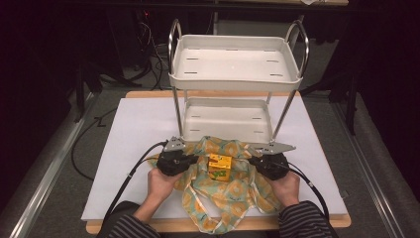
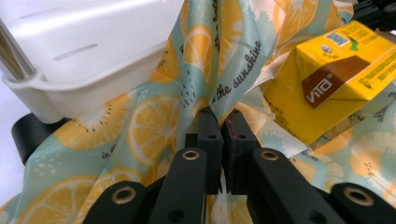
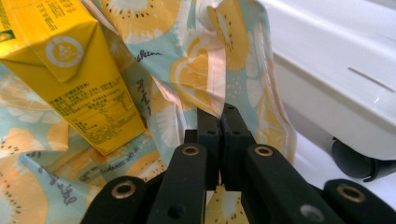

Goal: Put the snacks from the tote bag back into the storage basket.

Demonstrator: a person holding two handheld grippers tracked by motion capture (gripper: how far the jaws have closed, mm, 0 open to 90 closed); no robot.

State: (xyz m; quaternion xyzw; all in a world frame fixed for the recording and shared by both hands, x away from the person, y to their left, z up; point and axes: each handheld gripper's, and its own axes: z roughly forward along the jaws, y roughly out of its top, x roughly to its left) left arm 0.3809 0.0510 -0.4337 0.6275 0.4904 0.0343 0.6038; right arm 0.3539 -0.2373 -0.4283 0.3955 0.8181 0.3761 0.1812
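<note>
Both the left tongs (image 2: 219,126) and the right tongs (image 3: 219,119) are clenched on the lemon-print cloth (image 1: 233,191), with the yellow carton (image 1: 220,167) between them.

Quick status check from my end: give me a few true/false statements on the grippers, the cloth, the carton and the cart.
1. The left gripper is shut on the lemon-print cloth. True.
2. The right gripper is open and clear of the cloth. False: it is shut on a fold of it.
3. The yellow carton sits on the cloth between the grippers. True.
4. The carton is on the top shelf of the white cart. False: that shelf is bare.
</note>
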